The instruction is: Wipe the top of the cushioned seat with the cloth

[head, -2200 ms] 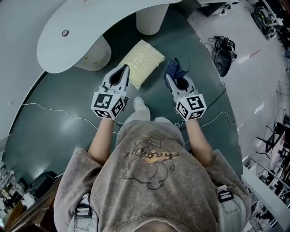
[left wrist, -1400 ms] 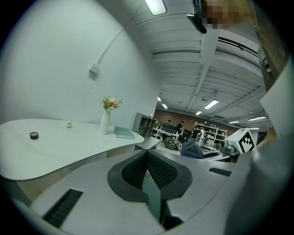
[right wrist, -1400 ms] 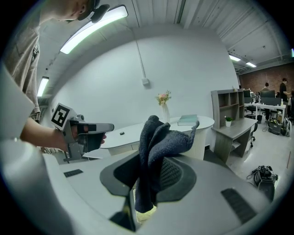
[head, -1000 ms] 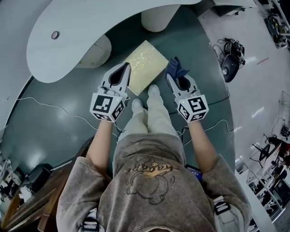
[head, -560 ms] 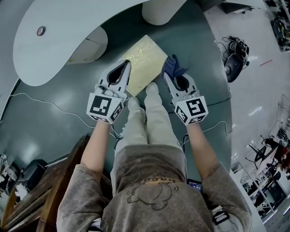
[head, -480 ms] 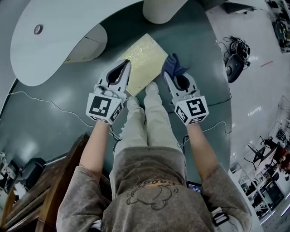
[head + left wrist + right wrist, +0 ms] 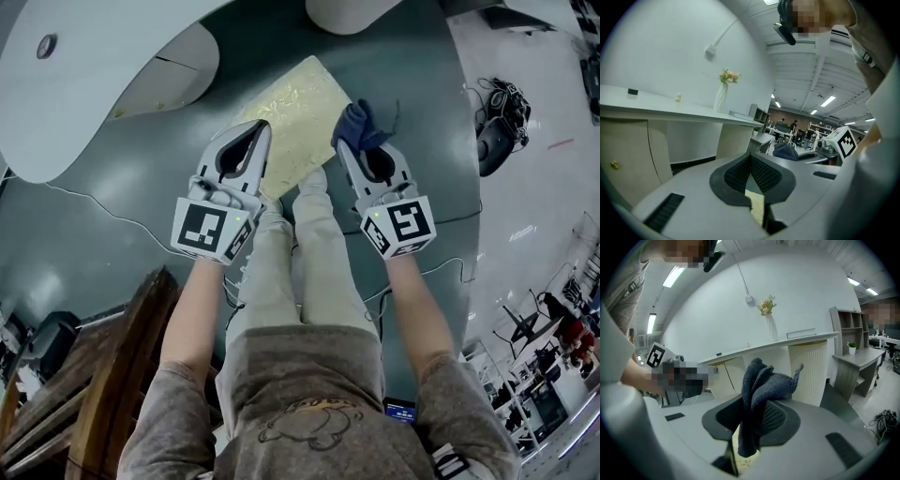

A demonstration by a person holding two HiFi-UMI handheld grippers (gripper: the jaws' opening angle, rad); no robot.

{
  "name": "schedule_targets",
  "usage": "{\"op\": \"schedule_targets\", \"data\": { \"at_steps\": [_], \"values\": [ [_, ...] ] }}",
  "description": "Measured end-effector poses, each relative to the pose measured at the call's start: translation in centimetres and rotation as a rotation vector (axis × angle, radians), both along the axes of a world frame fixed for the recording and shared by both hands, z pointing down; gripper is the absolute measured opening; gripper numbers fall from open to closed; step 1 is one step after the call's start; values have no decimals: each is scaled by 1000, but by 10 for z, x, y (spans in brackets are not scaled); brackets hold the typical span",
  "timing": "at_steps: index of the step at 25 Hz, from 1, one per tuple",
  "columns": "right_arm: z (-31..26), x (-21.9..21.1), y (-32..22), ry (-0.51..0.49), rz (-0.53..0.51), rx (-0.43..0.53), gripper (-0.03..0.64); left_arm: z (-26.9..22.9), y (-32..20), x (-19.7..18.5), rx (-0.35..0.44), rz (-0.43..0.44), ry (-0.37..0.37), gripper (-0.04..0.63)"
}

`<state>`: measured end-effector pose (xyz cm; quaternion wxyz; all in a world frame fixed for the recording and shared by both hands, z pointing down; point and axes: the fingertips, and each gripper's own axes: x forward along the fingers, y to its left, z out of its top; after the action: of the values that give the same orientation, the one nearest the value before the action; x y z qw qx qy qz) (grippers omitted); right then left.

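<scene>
Presently my right hand-held gripper (image 7: 751, 414) is closed on the cloth (image 7: 764, 385). Both jaws clamp the dark blue knit fabric. A bunched fold stands above the jaws and a short tail hangs below them.

My left hand-held gripper (image 7: 751, 159) holds nothing; its jaws meet at the tips. The gap behind the tips shows only a strip of yellow surface.

From the head view, both units point forward, side by side and apart, with my legs between them.

The cushioned seat (image 7: 292, 111) is a square yellow pad with a patterned top. It lies on the dark green floor (image 7: 412, 84) directly ahead of my shoes (image 7: 313, 180), which stand at its near edge. The left unit is over the near left edge of the seat. The cloth is at the right corner of the seat. I cannot tell whether the fabric touches the top.

A curved white counter (image 7: 103, 47) bounds the floor area beyond the far left of the seat. A vase with flowers (image 7: 768, 322) stands on the counter. A thin white cable (image 7: 84, 202) runs across the floor to my left.
</scene>
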<state>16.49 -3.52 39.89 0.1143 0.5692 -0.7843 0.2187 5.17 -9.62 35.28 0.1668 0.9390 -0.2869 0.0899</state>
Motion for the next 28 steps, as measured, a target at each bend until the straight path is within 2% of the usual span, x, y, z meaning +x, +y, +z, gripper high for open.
{"op": "schedule_targets", "data": {
  "at_steps": [16,23,28],
  "values": [
    [58,26,-67,115,-119,-59,97,24,-10,-7,-31,-71,-11,18],
    [101,23,-99,179,-222,-132,97,29,-16,-21,-38,-127,-18,18],
    [136,31,-124,220,-251,-205,97,35,-17,-30,-47,-167,-22,18]
  ]
}}
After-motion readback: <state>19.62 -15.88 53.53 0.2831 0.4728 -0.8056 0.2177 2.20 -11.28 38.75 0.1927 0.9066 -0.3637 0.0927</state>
